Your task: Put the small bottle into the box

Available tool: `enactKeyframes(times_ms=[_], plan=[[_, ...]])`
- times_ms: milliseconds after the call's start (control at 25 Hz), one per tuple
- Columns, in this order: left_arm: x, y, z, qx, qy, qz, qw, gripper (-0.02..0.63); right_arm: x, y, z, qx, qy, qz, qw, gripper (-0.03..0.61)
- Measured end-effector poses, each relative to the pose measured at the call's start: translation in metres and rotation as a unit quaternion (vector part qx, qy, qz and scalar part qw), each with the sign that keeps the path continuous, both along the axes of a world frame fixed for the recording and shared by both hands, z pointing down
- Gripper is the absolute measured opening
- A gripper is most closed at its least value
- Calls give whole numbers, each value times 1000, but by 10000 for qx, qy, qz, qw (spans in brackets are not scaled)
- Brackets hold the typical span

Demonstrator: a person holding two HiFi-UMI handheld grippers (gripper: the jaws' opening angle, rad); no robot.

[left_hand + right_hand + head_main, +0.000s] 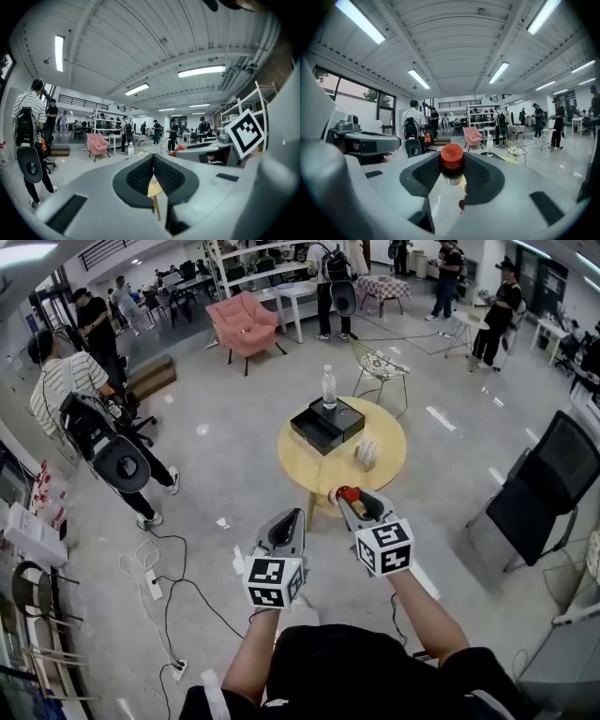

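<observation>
A small bottle with a red cap [349, 494] [452, 159] sits between the pads of my right gripper [351, 499] [453, 174], which is shut on it and held level, short of the round wooden table [382, 472]. An open black box [327, 425] lies on the table's far side, with a clear water bottle [328, 388] [490, 146] standing behind it. My left gripper [292, 516] [153, 159] hangs beside the right one, its jaws together and nothing in them. Both grippers are nearer to me than the table's front edge.
A small patterned pack [366, 453] lies on the table near the box. A wire chair [380, 365] stands behind the table, a black chair [548, 493] to the right, a pink armchair [242, 324] further back. Cables [159, 582] trail on the floor at left. Several people stand around.
</observation>
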State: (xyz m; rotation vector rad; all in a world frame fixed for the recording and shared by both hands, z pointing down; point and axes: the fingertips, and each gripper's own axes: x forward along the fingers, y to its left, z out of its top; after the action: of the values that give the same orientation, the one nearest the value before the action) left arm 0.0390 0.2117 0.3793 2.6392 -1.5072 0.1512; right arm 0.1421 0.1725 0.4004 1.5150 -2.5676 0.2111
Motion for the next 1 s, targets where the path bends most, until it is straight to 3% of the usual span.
enactKeyframes(times_ms=[440, 1000], plan=[[2, -13, 4, -34, -96, 73, 9999, 12, -2, -10, -6, 50, -114, -20, 9999, 137], [-15, -92, 9, -84, -61, 38, 9999, 12, -17, -85, -1, 29, -109, -100, 9999, 137]])
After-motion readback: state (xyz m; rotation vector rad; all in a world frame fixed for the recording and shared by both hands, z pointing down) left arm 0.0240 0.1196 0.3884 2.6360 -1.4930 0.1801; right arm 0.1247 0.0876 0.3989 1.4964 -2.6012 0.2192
